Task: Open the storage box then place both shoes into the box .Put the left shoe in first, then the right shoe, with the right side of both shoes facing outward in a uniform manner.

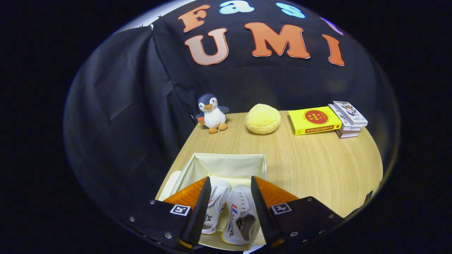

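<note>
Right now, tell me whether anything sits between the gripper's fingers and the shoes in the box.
Nothing visible does. The gripper is open, and both white shoes lie side by side in the open storage box, showing in the gap between the fingers. The penguin toy, yellow plush and books lie well beyond, across the table.

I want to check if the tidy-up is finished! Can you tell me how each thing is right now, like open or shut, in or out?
storage box: open, two shoes inside.
shoes: in the box, side by side, seen between the fingers.
gripper: open above the shoes, holding nothing.
toy penguin: upright at the table's far edge.
yellow plush: resting beside the penguin.
books: closed, stacked.
</note>
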Available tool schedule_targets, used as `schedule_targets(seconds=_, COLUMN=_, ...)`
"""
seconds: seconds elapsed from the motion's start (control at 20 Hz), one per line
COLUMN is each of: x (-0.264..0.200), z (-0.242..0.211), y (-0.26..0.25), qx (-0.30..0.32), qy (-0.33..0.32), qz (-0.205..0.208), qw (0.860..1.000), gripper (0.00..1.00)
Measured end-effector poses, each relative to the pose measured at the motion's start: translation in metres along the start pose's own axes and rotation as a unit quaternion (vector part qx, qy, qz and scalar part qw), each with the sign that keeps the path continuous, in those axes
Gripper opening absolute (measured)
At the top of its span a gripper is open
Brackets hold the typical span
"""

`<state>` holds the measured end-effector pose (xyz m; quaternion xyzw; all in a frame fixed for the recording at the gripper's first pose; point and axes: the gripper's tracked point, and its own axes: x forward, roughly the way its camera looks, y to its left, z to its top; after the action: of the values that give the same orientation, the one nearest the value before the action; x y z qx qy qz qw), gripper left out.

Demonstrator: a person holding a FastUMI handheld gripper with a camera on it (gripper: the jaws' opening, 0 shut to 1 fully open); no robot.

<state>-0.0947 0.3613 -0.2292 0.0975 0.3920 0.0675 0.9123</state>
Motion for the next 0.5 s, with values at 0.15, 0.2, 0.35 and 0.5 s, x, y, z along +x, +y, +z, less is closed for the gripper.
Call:
schedule_targets(seconds=0.15, x=-0.008, z=0.013, y=-0.027, qx=0.007, qy=-0.021, qz=-0.015, qw=1.000, gripper=0.74)
schedule_targets(seconds=0.2, x=-0.012, z=0.018, y=-0.038, qx=0.008, qy=-0.031, qz=-0.024, qw=0.999, gripper=0.76)
schedule_targets(seconds=0.35, x=-0.025, z=0.031, y=-0.074, qx=0.021, qy=-0.056, qz=-0.049, qw=0.997, gripper=0.78)
schedule_targets(seconds=0.5, x=-0.046, z=0.050, y=-0.105, qx=0.026, qy=-0.087, qz=-0.057, qw=0.994, gripper=0.79)
